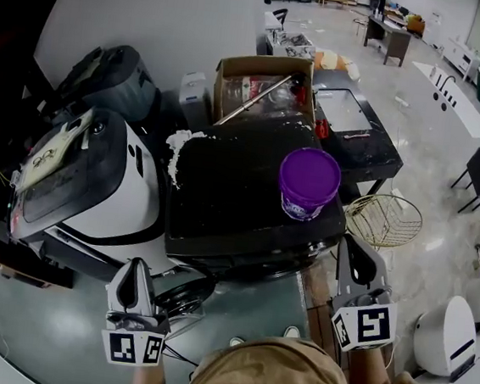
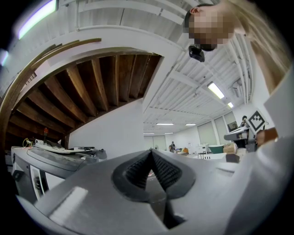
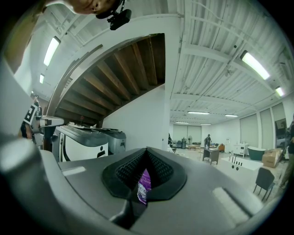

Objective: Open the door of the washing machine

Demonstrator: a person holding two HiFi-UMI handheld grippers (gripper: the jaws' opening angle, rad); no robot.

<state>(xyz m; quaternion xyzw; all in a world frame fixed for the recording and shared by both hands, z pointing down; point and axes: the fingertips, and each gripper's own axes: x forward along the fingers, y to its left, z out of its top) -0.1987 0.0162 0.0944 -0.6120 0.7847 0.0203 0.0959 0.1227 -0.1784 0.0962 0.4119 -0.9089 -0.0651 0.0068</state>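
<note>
A black-topped washing machine (image 1: 230, 203) fills the middle of the head view, straight ahead of both pairs of jaws, which point toward it from the near side. Its dark round front door (image 1: 185, 294) shows steeply from above under the top's near edge, just beyond the left jaws and a little to their right; whether it is latched cannot be told from this angle. To the left of the left jaws stands a white appliance with a dark sloping lid (image 1: 96, 180), papers lying on that lid. Beyond the black top, well ahead of both jaws, sits an open brown cardboard box (image 1: 266, 66), and to its right a dark counter (image 1: 372, 154) carrying a white tray. A round gold wire basket (image 1: 384, 221) lies on the floor just ahead of the right jaws and to their right. A purple plastic bucket (image 1: 309, 181) stands upright on the far right part of the black top, ahead of the right jaws, and a lump of white crumbly foam (image 1: 176, 150) rests on the top's far left corner. The left gripper (image 1: 138, 268), a grey plastic tool with a marker cube, has its jaws (image 2: 150, 153) closed tip to tip with nothing in them. The right gripper (image 1: 352, 246) likewise has its jaws (image 3: 147, 151) pressed together and empty; the purple bucket shows only as a sliver through the slit behind the pads, well apart from them.
</note>
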